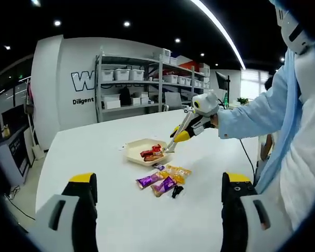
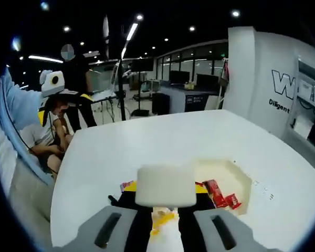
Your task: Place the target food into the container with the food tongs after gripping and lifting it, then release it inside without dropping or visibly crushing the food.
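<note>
Right gripper (image 1: 179, 135) clamps long metal food tongs (image 1: 174, 140) at cream square container's (image 1: 134, 155) rim; left gripper (image 1: 160, 195) jaws apart over bare white table (image 1: 94, 152).

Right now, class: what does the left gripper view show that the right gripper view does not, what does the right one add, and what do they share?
Left gripper view: the right hand-held gripper seen from outside, held out on a light blue sleeve, clamping tongs whose tips reach the tray.
Right gripper view: an open office with windows and a seated person.
Shared: the white table, the cream tray, the red snacks in it, and the wall lettering.
</note>
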### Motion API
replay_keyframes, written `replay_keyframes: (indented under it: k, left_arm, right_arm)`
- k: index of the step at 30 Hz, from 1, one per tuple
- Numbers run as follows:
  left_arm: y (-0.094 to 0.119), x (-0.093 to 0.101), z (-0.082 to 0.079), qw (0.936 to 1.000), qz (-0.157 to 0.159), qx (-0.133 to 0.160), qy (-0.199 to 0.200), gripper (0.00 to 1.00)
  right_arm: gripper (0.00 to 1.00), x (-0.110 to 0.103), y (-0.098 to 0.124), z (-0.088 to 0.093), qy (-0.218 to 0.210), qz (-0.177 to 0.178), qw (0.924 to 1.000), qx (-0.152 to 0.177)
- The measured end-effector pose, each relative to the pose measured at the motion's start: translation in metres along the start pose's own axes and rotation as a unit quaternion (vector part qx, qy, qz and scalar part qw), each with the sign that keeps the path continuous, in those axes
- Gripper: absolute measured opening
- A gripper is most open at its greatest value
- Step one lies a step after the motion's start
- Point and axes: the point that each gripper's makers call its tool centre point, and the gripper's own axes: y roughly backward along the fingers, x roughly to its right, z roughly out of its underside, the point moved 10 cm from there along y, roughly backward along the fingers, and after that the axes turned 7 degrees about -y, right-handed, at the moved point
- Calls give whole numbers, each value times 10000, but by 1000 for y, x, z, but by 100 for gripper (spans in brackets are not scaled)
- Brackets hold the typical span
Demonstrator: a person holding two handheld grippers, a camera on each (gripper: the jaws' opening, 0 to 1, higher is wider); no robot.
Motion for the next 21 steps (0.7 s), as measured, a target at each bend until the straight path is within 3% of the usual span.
replay_keyframes:
  k: [12, 19, 21]
  left_arm:
    - [4, -8, 2, 9999, -107, -41, 46, 96]
    - [5, -10, 3, 9999, -122, -64, 58, 96]
    - [6, -10, 4, 9999, -123, -57, 68, 95]
  right_arm:
    - [10, 36, -7, -21, -19, 456, 9989, 126]
    - [14, 50, -12, -18, 4, 723, 9973, 130]
    - [14, 48, -13, -17, -29, 637, 9979, 129]
